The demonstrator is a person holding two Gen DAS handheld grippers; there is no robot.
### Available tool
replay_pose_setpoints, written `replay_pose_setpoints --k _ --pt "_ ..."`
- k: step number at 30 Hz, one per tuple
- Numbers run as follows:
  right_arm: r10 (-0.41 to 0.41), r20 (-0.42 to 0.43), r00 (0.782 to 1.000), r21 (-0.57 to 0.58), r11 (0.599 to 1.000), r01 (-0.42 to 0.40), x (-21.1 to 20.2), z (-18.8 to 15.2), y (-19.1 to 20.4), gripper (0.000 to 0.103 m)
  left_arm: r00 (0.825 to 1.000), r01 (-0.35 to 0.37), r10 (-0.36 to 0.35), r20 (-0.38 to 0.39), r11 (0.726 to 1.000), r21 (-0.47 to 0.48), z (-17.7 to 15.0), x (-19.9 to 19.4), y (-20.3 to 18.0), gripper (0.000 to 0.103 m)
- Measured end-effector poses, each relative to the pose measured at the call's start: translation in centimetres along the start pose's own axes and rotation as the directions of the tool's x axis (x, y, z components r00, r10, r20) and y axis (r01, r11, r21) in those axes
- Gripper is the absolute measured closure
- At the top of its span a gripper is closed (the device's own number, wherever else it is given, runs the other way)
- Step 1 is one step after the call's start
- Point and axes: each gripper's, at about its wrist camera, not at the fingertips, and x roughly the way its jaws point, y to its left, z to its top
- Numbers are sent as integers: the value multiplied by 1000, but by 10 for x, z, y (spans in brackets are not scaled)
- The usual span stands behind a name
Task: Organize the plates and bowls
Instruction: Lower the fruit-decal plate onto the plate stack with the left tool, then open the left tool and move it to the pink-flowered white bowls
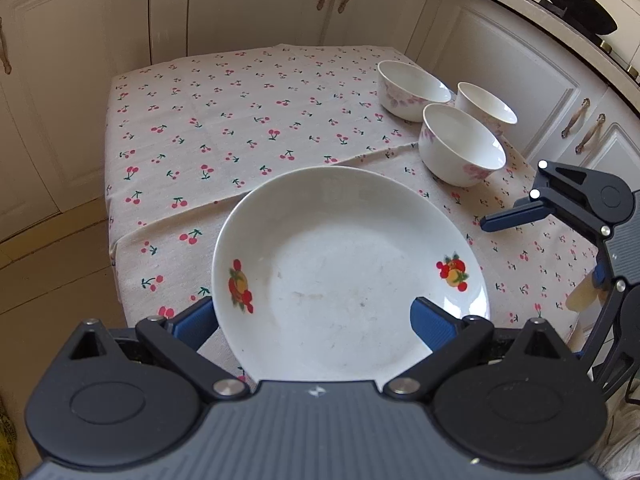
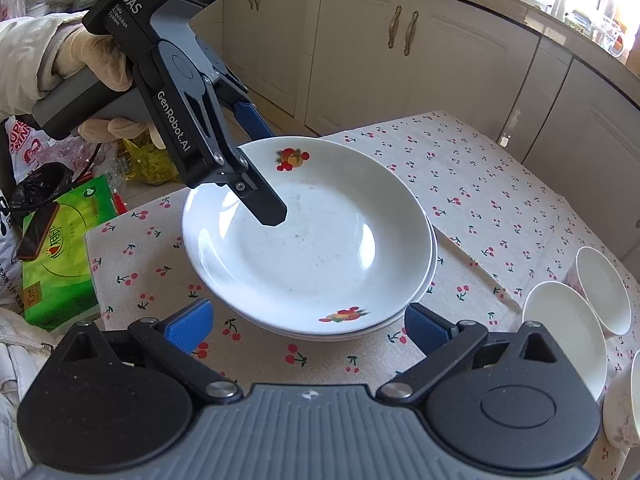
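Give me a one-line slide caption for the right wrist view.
Open right tongs face stacked fruit-print plates as left tongs straddle the rim.

A round white ceramic plate [image 2: 320, 240] is showing red-and-orange fruit prints on its rim, left and right. Three white ceramic bowls [image 1: 464, 144] at the far right are wearing pale pink flower prints. The beige cotton tablecloth [image 1: 240, 120] is carrying small red cherries with green stems. Both black grippers are showing blue finger pads [image 2: 188, 326]. A bright green packet [image 2: 60, 248] is lying at the left.
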Motion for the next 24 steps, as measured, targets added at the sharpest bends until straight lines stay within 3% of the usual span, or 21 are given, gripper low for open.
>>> replay_pose_setpoints --k 10,15,18,24 --pt "-130 76 989 81 989 124 -22 -17 6 0 990 -56 42 134 993 106 -4 -26 -30 2" --pt "-244 92 966 175 959 225 -33 -30 3 0 982 -62 38 185 990 128 -15 -27 -59 2" --pt "-327 92 941 217 929 301 -39 -39 1 0 977 -62 35 212 990 124 -21 -26 -77 2" --pt "-401 102 910 314 881 353 -53 -61 -9 0 962 -89 61 266 992 92 -26 -20 -114 2"
